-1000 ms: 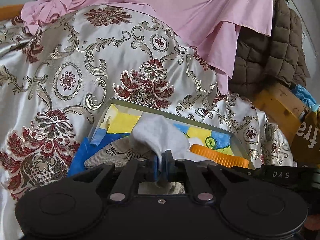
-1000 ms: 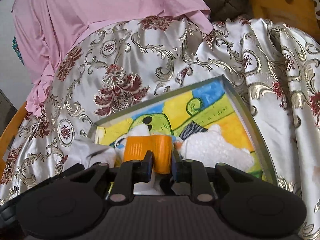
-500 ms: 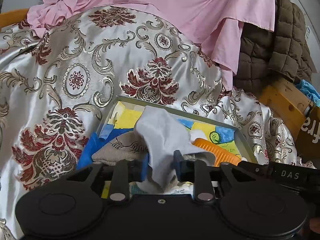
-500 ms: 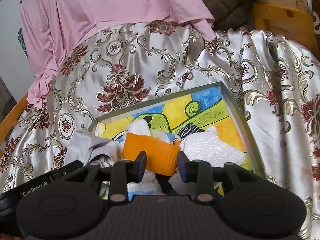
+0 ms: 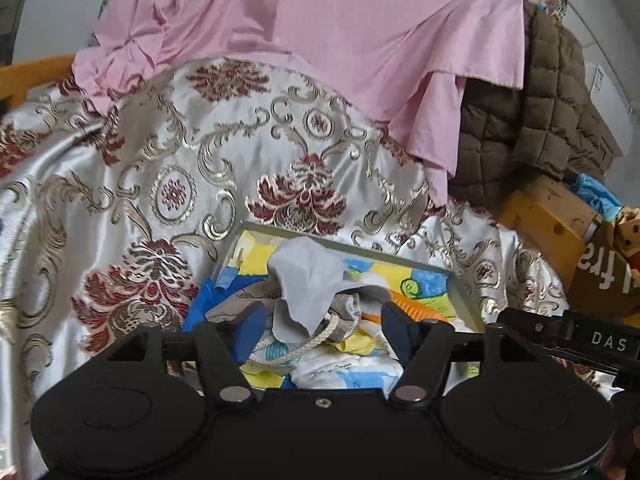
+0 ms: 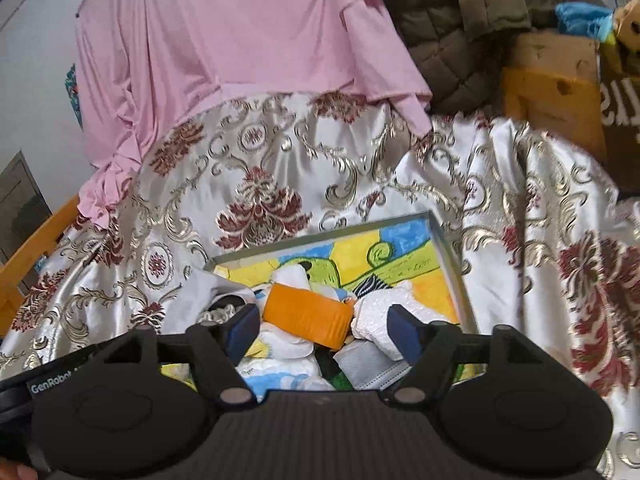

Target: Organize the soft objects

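A shallow grey tray (image 5: 464,292) (image 6: 448,248) with a bright painted bottom lies on the brocade cloth and holds several soft items. A grey cloth (image 5: 308,276) lies draped on a beige drawstring pouch (image 5: 340,312). My left gripper (image 5: 322,330) hovers just above it, its jaws opening, pads clear of the cloth. In the right wrist view an orange folded band (image 6: 308,314) rests beside a white fluffy piece (image 6: 380,312). My right gripper (image 6: 320,330) stands over them, jaws opening, touching nothing.
Silver brocade cloth (image 5: 160,184) covers the surface around the tray. A pink garment (image 5: 320,40) hangs behind it, with a brown quilted jacket (image 5: 532,140) and a wooden box (image 5: 548,228) at the right. A wooden rail (image 6: 36,248) runs at the left.
Both grippers were shut, the left on the grey cloth, the right on the orange band. Both have let go, spread their jaws and drawn back and up from the tray.
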Motion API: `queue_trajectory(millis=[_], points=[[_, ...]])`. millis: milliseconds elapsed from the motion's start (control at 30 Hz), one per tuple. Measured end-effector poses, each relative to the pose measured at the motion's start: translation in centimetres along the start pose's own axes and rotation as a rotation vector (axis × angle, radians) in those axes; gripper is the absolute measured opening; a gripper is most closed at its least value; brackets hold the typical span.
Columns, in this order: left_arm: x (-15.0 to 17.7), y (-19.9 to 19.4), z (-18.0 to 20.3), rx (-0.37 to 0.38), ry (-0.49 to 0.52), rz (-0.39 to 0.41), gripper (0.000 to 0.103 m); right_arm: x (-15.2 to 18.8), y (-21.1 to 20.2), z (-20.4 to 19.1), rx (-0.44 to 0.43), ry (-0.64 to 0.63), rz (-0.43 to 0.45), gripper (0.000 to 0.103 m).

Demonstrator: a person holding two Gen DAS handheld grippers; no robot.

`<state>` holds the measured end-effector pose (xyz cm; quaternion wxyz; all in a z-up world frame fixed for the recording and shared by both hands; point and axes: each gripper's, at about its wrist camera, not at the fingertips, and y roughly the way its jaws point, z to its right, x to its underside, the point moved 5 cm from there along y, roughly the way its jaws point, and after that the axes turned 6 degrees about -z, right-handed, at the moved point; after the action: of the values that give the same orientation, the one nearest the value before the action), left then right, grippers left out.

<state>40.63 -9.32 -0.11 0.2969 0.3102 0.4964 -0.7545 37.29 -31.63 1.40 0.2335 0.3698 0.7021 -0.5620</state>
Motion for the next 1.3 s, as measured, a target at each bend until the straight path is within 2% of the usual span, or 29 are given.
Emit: queue_trajectory(millis=[267, 400, 567, 767, 933, 1300], points=[[0.6, -6.1, 1.0, 0.001, 0.008, 0.085, 0.083, 1.0, -5.7, -0.6, 0.010, -0.057, 0.097, 0.090], [1.5, -9.2, 1.6, -0.026, 0.030, 0.129, 0.089, 2.0, -8.4, -1.0, 0.011, -0.071, 0.137, 0.098], [2.9, -12.4, 2.3, -0.038, 0.053, 0.165, 0.097, 3.5, -11.3, -1.7, 0.013, -0.108, 0.159, 0.100], [4.8, -15.7, 2.7, -0.040, 0.059, 0.197, 0.102, 5.2, -14.4, -2.1, 0.005, -0.097, 0.186, 0.103], [6.3, -18.0, 2.5, -0.044, 0.041, 0.206, 0.102, 7.0, -16.3, -2.6, 0.011, -0.098, 0.192, 0.103], [10.0, -22.2, 0.7, -0.120, 0.052, 0.220, 0.102, 11.4, -19.5, -3.1, 0.035, -0.123, 0.221, 0.103]])
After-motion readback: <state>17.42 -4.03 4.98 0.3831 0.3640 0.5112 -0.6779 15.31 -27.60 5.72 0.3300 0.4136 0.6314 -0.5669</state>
